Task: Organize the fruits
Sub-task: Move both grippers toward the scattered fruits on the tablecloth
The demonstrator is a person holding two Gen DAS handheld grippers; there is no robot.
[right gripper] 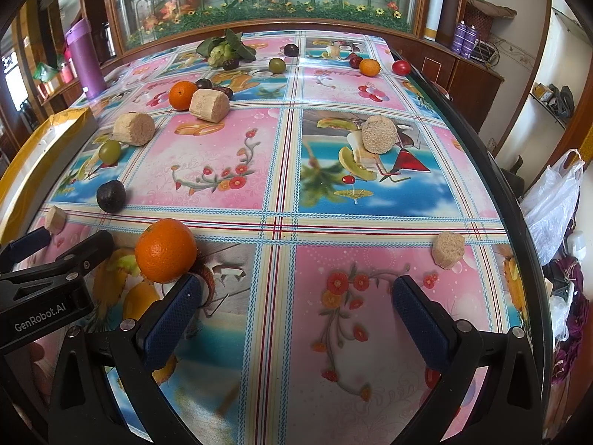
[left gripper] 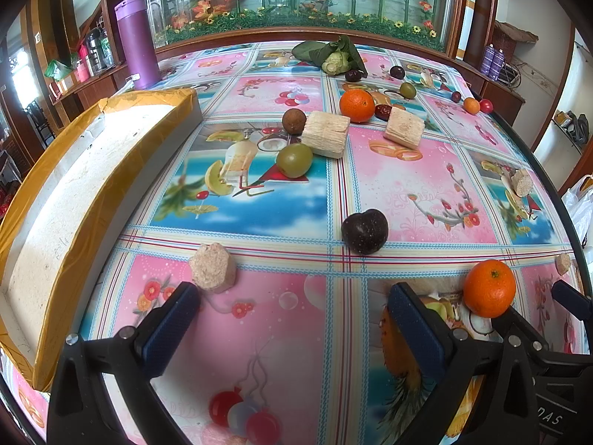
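My left gripper (left gripper: 292,319) is open and empty, low over the patterned table. A beige sugarcane piece (left gripper: 212,267) lies just past its left finger; a dark plum (left gripper: 364,230) lies ahead. My right gripper (right gripper: 296,309) is open and empty. An orange (right gripper: 165,250) sits by its left finger; it also shows in the left wrist view (left gripper: 489,288). Farther off lie a green fruit (left gripper: 294,160), a brown fruit (left gripper: 294,121), a second orange (left gripper: 357,105) and sugarcane chunks (left gripper: 326,134). A white foam tray (left gripper: 85,185) with yellow tape edges stands at the left.
A purple flask (left gripper: 137,40) stands at the back left. A leafy green fruit (left gripper: 335,60), small plums and a tomato (right gripper: 401,67) lie at the far end. The table's dark edge (right gripper: 496,170) runs along the right, with plastic bags (right gripper: 552,196) beyond.
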